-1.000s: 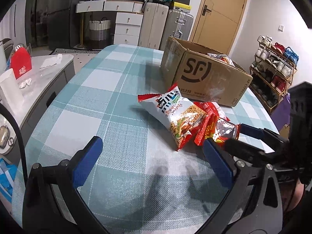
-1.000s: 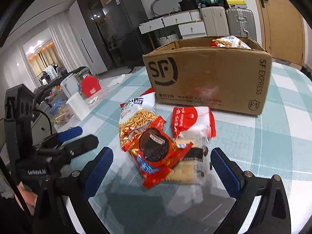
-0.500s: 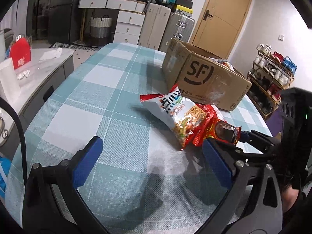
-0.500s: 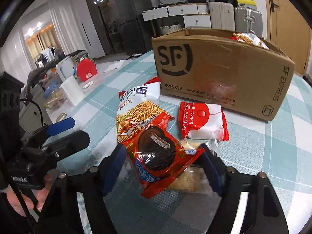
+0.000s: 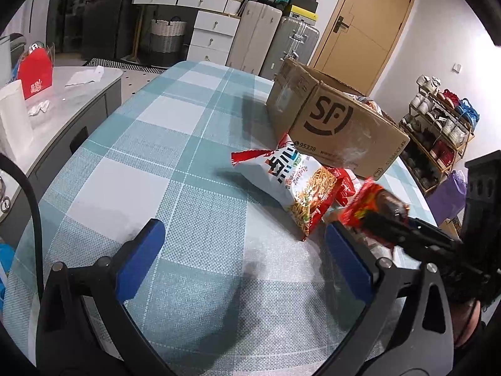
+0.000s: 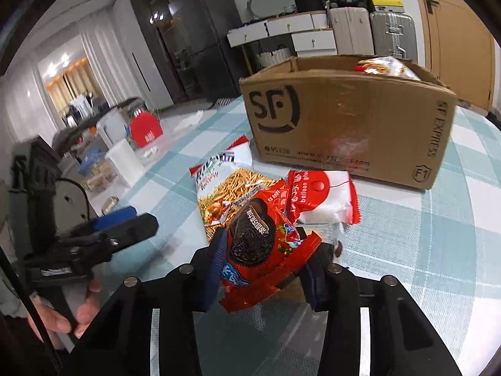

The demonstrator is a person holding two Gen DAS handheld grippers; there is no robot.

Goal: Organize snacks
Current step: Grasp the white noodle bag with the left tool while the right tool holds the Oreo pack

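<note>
My right gripper (image 6: 264,266) is shut on a red cookie packet (image 6: 260,244) and holds it lifted off the checked table (image 6: 422,250); the packet also shows in the left wrist view (image 5: 372,206). A noodle-snack bag (image 6: 225,188) and a red-and-white balloon gum bag (image 6: 322,197) lie on the table in front of the open SF cardboard box (image 6: 350,125), which holds another snack bag (image 6: 385,65). My left gripper (image 5: 244,257) is open and empty over the table, left of the noodle-snack bag (image 5: 297,181) and the box (image 5: 338,125).
A grey side counter (image 5: 62,94) with a red box (image 5: 34,72) and a white container (image 5: 12,116) stands left of the table. Suitcases (image 5: 275,31), white drawers and a door are behind. A shoe rack (image 5: 444,125) stands at the right.
My right gripper has closed on the red cookie packet and lifted it off the table. My left gripper has stayed open and shifted only slightly.
</note>
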